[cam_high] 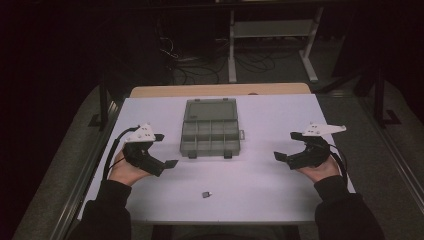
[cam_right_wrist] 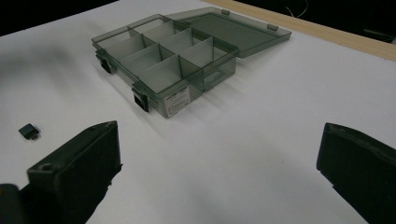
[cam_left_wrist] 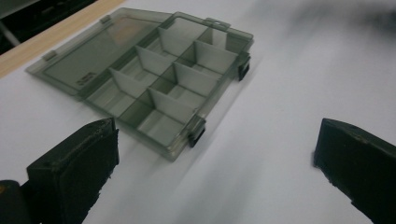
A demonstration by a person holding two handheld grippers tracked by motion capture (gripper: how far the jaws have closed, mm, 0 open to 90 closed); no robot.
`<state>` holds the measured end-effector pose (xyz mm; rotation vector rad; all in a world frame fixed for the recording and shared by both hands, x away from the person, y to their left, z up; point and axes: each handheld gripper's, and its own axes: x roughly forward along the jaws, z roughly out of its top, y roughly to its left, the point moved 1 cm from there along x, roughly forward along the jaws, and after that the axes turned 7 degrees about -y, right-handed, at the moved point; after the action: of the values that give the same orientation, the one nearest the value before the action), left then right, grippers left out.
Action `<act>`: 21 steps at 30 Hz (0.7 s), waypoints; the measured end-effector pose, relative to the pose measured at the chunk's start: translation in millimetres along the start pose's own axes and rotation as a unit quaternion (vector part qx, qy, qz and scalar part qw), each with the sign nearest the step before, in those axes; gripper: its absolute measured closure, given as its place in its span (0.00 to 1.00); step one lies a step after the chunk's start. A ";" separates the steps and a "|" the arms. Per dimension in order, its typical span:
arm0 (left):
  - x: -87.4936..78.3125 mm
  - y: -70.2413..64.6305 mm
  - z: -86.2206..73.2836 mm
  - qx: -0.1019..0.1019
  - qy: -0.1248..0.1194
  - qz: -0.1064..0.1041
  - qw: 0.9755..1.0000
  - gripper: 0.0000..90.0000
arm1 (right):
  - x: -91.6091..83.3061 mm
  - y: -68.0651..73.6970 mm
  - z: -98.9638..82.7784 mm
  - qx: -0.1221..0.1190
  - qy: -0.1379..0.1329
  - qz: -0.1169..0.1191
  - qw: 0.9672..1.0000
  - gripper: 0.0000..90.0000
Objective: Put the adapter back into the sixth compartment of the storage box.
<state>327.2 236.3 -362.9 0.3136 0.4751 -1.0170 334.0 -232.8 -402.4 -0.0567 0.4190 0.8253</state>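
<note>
A smoky clear organiser box lies open in the middle of the white table, its lid folded back flat and its compartments empty. A small dark part sits near the front edge, also seen as the small dark part at left. My left gripper is held open to the left of the box, nothing between its jaws. My right gripper is held open to the right of the box, also empty. Both sit well apart from the box.
The white table top has a wooden strip along its far edge. Beyond it stand a white metal frame and loose cables on a dark floor. Dark rails run along both table sides.
</note>
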 end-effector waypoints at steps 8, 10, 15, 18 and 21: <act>12.9 -8.6 5.7 0.010 0.010 -0.017 1.000 0.00 | 0.5 0.2 -0.4 0.001 0.003 0.002 1.000 0.00; 16.1 -10.7 5.5 0.013 0.014 -0.021 1.000 0.00 | 0.7 0.4 -0.5 0.001 0.004 0.003 1.000 0.00; 20.2 -12.3 4.4 0.014 0.021 -0.025 0.999 0.00 | 0.8 0.5 -0.5 0.001 0.005 0.004 1.000 0.00; 24.9 -14.2 3.1 0.012 0.023 -0.031 0.999 0.00 | 0.9 0.5 -0.7 0.002 0.006 0.004 1.000 0.00; 28.1 -15.7 2.4 0.013 0.026 -0.035 0.999 0.00 | 1.1 0.6 -0.8 0.002 0.007 0.005 1.000 0.00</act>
<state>326.4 206.8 -375.8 0.3490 0.5235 -1.0855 334.0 -231.8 -403.5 -0.0559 0.4341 0.8334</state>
